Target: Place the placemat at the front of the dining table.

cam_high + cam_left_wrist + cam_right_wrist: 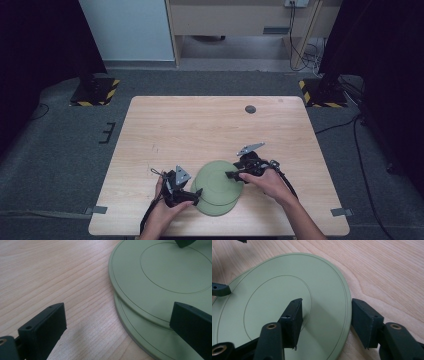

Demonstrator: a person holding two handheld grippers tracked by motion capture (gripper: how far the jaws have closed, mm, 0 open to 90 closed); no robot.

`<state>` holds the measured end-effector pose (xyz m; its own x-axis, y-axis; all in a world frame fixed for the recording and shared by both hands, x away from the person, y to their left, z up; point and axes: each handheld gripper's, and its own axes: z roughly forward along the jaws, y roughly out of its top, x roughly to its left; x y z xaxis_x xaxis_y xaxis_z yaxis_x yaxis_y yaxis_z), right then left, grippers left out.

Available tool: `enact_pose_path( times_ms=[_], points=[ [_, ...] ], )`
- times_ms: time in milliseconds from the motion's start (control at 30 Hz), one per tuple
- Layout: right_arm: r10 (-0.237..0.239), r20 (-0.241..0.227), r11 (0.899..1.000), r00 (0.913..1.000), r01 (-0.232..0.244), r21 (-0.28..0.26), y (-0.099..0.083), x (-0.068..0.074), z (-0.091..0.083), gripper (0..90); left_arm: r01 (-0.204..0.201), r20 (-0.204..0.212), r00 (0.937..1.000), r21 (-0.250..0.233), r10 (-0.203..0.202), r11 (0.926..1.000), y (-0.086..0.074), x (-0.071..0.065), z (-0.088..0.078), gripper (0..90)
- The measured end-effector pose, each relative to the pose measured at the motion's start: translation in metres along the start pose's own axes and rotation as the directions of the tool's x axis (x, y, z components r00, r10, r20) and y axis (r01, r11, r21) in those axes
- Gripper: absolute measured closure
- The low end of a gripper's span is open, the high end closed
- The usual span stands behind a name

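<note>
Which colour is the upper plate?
Pale green, with thin engraved circles; the upper plate shows best in the right gripper view.

A pale wooden table [215,125] is seen from above, standing on grey carpet. 2 green plates [216,186] are stacked near its front edge, the upper one shifted up and to the right of the lower. The left gripper [196,196] is held by a hand [167,210] at the plates' left edge, and the right gripper [231,175] is held by the other hand [270,182] at the upper plate's right edge. A small dark round disc [250,109] is set into the table near its far edge. 2 black bases with yellow stripes [95,91] are placed on the floor beyond the table's far corners.
</note>
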<state>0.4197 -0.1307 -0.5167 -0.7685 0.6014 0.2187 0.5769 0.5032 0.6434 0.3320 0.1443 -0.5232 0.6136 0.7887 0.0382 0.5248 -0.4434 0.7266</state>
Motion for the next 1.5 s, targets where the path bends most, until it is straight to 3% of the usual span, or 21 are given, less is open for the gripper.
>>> enact_pose_path(
  times_ms=[267,633,733,800,933,1500],
  points=[
    [-0.02,0.03,1.0,0.9994,0.02,-0.014,-0.0003,0.0008,-0.0025,52.3,-0.002,-0.005,1.0,-0.002,0.002,1.0,0.0002,-0.0005,0.0003,0.0],
    [-0.03,0.031,0.999,0.9991,0.03,-0.021,-0.001,0.0013,-0.0029,53.2,-0.003,-0.007,1.0,-0.003,0.003,1.0,0.0002,-0.0007,0.0003,0.0],
    [-0.029,0.044,0.999,0.9986,0.031,-0.038,-0.0009,-0.0008,-0.0059,62.9,-0.002,-0.009,1.0,-0.003,0.002,1.0,0.0004,-0.0007,0.0005,0.0],
    [-0.028,0.042,0.998,0.9987,0.03,-0.047,-0.0012,-0.0027,-0.0073,64.7,-0.008,-0.017,0.9998,-0.003,0.008,1.0,0.0008,-0.0016,0.0006,0.0],
    [-0.033,0.051,0.999,0.9981,0.036,-0.041,-0.0009,-0.0018,-0.0064,64.7,-0.021,-0.029,0.9994,0.003,0.021,0.9998,0.0022,-0.0031,0.0012,0.0],
    [-0.035,0.073,0.997,0.9967,0.039,-0.06,0.0031,0.0005,-0.0011,63.5,0.005,-0.018,0.9998,0.002,-0.005,1.0,0.0012,0.0021,0.0022,0.0]
  ],
)
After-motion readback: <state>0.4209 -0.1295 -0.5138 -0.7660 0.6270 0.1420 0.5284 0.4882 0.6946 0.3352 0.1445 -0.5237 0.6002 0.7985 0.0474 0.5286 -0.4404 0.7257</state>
